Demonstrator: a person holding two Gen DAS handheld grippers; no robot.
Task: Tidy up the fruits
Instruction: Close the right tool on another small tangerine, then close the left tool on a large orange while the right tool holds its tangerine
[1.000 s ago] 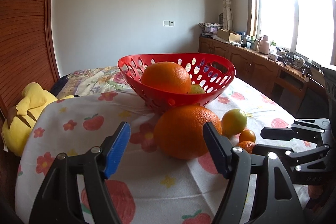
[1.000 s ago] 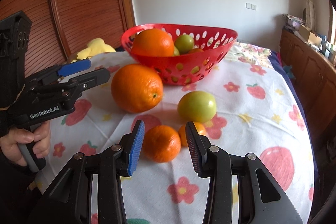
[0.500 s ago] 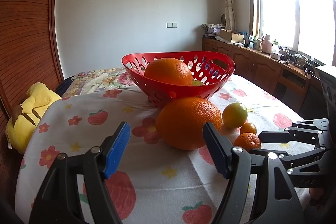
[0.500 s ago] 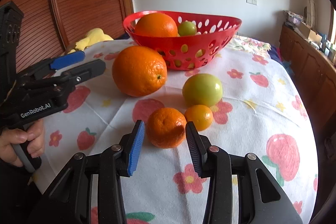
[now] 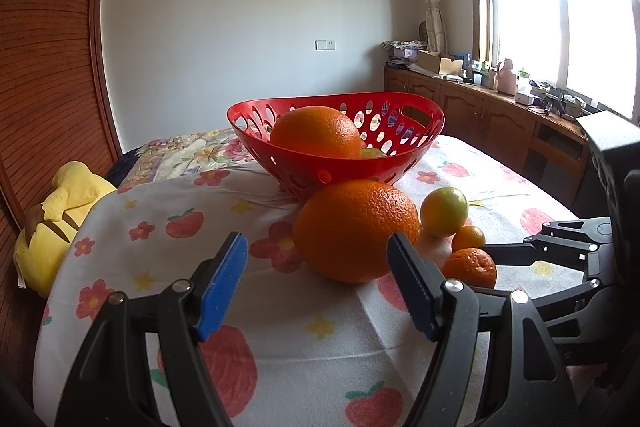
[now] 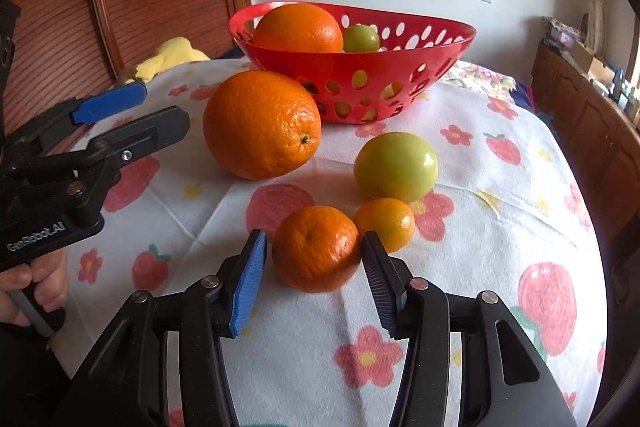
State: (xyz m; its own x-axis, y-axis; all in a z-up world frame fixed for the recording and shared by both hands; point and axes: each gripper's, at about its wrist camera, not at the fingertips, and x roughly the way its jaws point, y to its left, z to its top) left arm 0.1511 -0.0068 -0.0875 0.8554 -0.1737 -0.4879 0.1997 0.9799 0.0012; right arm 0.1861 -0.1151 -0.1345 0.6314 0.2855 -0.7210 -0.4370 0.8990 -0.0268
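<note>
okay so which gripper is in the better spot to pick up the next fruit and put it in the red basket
Right. The right gripper is open with its fingers already flanking the mandarin. The left gripper is open too, but the large orange lies beyond its fingertips, off toward its right finger.

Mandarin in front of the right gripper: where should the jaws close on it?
Across its widest middle, coming straight ahead and level. The mandarin sits between the open jaws of the right gripper; keep the right pad off the kumquat behind it.
</note>
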